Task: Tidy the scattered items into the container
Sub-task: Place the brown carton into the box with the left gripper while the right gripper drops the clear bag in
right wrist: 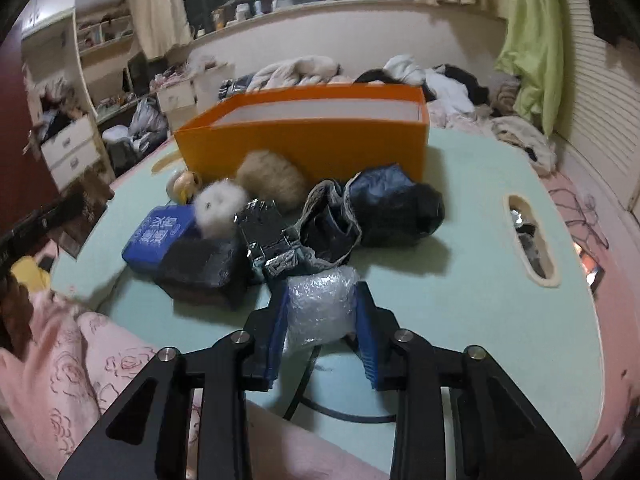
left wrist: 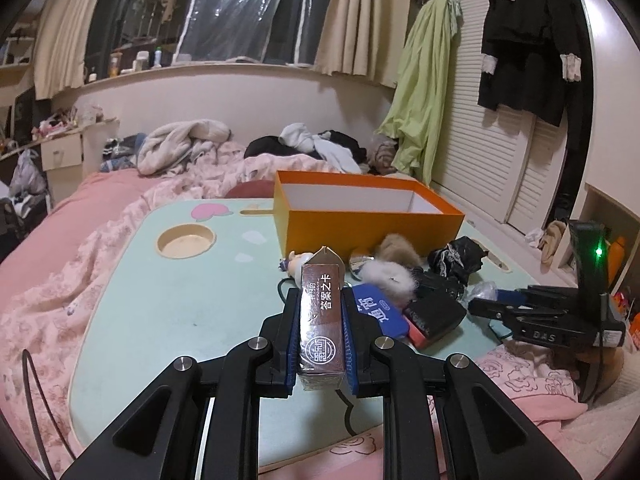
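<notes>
Left hand-held gripper (left wrist: 320, 312) pinches a brown card box (left wrist: 322, 320); right hand-held gripper (right wrist: 322, 312) seemingly squeezes a bubble-wrap bundle (right wrist: 320, 308).

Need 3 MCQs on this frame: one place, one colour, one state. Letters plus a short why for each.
1. Where does the orange box stand relative to the pile of loose items?
A. behind it, farther from both tools
B. in front of it, nearest the tools
C. on the bed, off the table

2. What colour is the box's inner wall?
A. black
B. white
C. green

3. What does the right tool have between its pads?
A. nothing
B. the blue case
C. a bubble-wrap bundle

Answers:
1 A: in both wrist views the pile lies between the tools and the box on the mint table.
2 B: the inside shows white above the orange rim.
3 C: the blue pads press the wrap on both sides; the left tool likewise clamps a brown card box.
</notes>
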`<state>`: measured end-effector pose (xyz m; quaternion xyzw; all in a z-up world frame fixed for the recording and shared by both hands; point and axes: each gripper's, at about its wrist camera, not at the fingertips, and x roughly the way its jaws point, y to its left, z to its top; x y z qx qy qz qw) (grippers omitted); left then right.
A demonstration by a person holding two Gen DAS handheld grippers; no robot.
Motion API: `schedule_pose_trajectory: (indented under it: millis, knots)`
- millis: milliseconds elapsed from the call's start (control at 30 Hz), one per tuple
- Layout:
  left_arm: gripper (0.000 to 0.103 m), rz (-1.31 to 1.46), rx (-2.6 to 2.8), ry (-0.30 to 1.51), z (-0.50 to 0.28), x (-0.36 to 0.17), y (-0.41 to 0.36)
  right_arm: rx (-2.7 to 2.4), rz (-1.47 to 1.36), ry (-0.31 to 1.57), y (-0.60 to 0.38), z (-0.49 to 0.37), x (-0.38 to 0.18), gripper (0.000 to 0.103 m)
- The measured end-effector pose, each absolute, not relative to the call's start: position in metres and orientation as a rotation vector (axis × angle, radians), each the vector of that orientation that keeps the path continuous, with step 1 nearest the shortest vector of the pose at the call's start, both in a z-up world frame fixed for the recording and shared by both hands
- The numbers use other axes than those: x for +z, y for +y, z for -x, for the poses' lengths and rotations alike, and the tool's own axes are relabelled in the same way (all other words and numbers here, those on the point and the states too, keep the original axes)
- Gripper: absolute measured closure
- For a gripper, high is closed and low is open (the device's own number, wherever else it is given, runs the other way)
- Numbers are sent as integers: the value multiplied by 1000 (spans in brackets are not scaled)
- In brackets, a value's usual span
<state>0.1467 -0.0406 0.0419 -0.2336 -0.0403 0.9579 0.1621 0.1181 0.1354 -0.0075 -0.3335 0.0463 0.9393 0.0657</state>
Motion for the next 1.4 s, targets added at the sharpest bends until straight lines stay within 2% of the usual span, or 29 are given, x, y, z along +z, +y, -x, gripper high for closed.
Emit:
schedule_pose_trajectory:
  millis: [133,300,467,567,600,633,667,700,733,833,900,1033,1167,1300,1400]
  knots:
    - [85,644,2740,-100,-147,47,-41,2879,901,173,138,-138,-2,71]
    - [85,581,2723,-74,-131,70,-33,2914,745,114,136,-136,35,71]
    - [85,496,2707,-14,-81,106,-6,2940,627,112,145,-89,80,71]
    - [84,544,2715,-45,-37,115,4,2906,655,126,154,-50,87,70]
    - [63,577,2716,-55,-24,113,7,2881,692,123,157,-37,86,70]
    - [47,644,2724,-49,-7,105,12,2861,730,119,160,-28,81,67]
    - [17,713,2734,-34,5,95,15,2821,801,110,164,-16,73,62]
    - [14,755,2727,-26,11,86,17,2773,871,104,168,-8,63,52]
    - [14,793,2696,-23,15,73,19,2747,916,104,170,-5,53,44]
    - [14,719,2705,106,7,59,27,2781,827,44,169,-18,41,37]
    - [14,736,2692,119,7,58,30,2772,812,25,168,-23,42,32]
    - [14,634,2708,13,-9,76,17,2779,830,11,169,-29,50,32]
    - [12,579,2717,-29,-38,95,4,2849,696,51,165,-65,70,32]
    - [10,636,2678,26,-73,86,-1,2902,750,12,151,-97,71,29]
    - [10,724,2663,124,-107,60,-7,2902,824,-32,141,-124,55,29]
